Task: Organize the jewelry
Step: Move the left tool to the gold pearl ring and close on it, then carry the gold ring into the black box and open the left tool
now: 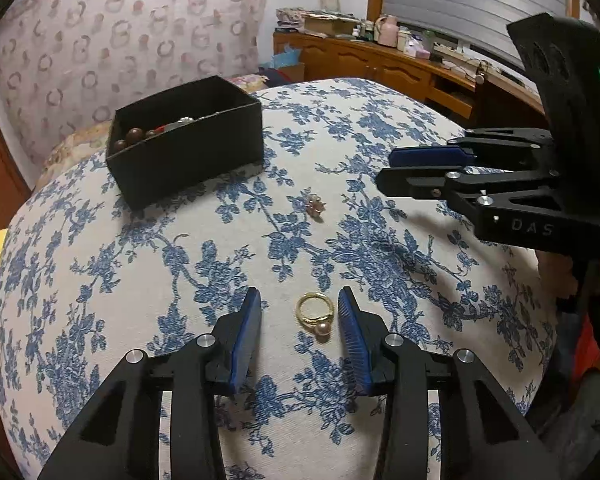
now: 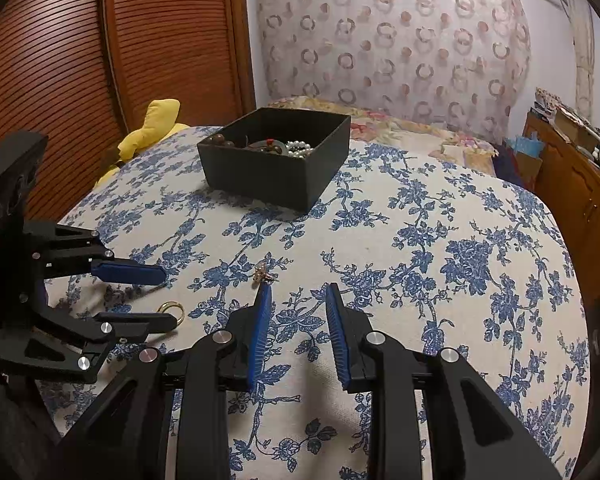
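1. The gold pearl ring [image 1: 315, 316] is lying on the blue-flowered bedspread [image 1: 379, 120], between the fingers of the left tongs [image 1: 300, 312], which are open and not yet touching it.
2. The right tongs [image 2: 298, 308] are held open and empty near a small pink charm [image 1: 313, 205].
3. Closing on the ring is judged the next move, then carrying it to the black jewelry box [image 1: 188, 160].
4. "DAS" is read on the right tongs.

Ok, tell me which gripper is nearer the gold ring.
Left. The left gripper straddles the ring, jaws apart on either side, not touching. The right gripper hangs off to the side, empty.
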A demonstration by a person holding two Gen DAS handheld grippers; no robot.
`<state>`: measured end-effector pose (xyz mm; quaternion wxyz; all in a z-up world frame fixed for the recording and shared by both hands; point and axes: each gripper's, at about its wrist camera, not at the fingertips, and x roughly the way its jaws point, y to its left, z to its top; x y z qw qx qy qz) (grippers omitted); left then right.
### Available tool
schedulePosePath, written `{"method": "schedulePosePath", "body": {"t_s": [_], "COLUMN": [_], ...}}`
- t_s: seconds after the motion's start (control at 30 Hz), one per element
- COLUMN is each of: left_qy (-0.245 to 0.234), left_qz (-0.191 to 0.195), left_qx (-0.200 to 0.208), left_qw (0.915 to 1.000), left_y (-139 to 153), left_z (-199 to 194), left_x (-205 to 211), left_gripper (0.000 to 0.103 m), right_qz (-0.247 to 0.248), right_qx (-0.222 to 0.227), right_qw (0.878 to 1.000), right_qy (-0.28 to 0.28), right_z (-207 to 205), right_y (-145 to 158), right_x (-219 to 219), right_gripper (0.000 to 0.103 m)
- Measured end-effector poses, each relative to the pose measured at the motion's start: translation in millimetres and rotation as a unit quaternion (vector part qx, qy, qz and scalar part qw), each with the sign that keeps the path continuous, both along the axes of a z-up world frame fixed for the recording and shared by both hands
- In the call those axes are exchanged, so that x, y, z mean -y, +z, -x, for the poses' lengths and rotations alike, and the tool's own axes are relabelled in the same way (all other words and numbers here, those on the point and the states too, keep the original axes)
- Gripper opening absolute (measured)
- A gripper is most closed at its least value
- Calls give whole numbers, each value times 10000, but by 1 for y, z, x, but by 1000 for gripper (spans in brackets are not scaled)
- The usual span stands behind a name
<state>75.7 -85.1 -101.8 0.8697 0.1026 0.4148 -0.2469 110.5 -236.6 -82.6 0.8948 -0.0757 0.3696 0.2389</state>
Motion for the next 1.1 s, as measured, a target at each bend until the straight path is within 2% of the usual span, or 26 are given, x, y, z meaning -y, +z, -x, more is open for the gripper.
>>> {"method": "schedulePosePath", "body": {"t_s": [0.13, 0.2, 0.23, 0.63, 0.93, 1.0, 1.1], "left_qy": [-54, -54, -52, 303, 474, 506, 559], "left_qz": [-58, -70, -63, 183, 268, 280, 302], "left_qx": [17, 43, 43, 113, 196, 220, 245], "left_qw": [10000, 10000, 10000, 9993, 9983, 9981, 9977], "left_y": [-3, -3, -3, 5, 11, 12, 15], "left_z": [2, 2, 2, -4, -10, -11, -14], "left_x": [3, 3, 3, -22, -32, -34, -36], "left_gripper": [34, 21, 19, 19, 19, 19, 19], "right_qz": [34, 69, 77, 247, 737, 761, 843], "right_qx": [-24, -41, -48, -237, -240, -232, -159], "right_qw": [10000, 10000, 9999, 9985, 9951, 9947, 9937], "right_qy": [29, 48, 58, 417, 609, 645, 720], "right_z": [-4, -6, -6, -20, -30, -30, -27], "right_y": [-2, -3, -4, -11, -21, -22, -20], "right_x": [-4, -7, -7, -36, -55, -55, -56], "right_gripper": [30, 30, 30, 30, 30, 14, 12]}}
